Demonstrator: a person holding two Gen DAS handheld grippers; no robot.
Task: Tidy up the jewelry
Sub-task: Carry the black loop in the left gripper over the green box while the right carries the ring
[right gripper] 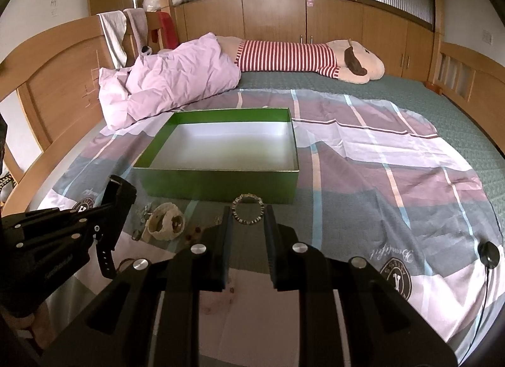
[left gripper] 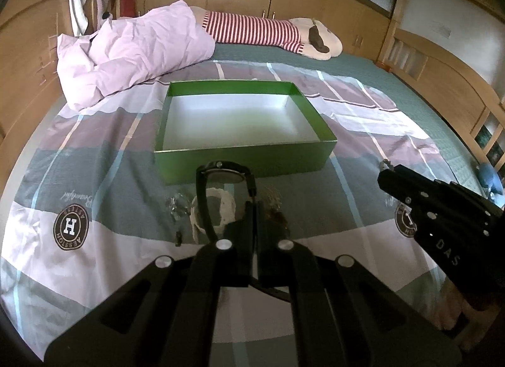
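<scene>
An open green box (left gripper: 243,155) with a white inside stands empty on the bed, also in the right wrist view (right gripper: 217,182). My left gripper (left gripper: 254,212) is shut on the strap of a black watch (left gripper: 222,174) and holds it above the bedspread, just before the box; it shows in the right wrist view (right gripper: 115,206). My right gripper (right gripper: 247,218) is open, its fingers on either side of a beaded bracelet (right gripper: 247,209) lying on the bedspread before the box. A cream bracelet (right gripper: 165,221) and small silver pieces (right gripper: 143,212) lie between the grippers.
A pink quilt (right gripper: 176,79) and a striped plush toy (right gripper: 300,59) lie at the far side of the bed. A wooden headboard (right gripper: 56,83) is at the left. A black round object on a cable (right gripper: 487,255) lies at the right.
</scene>
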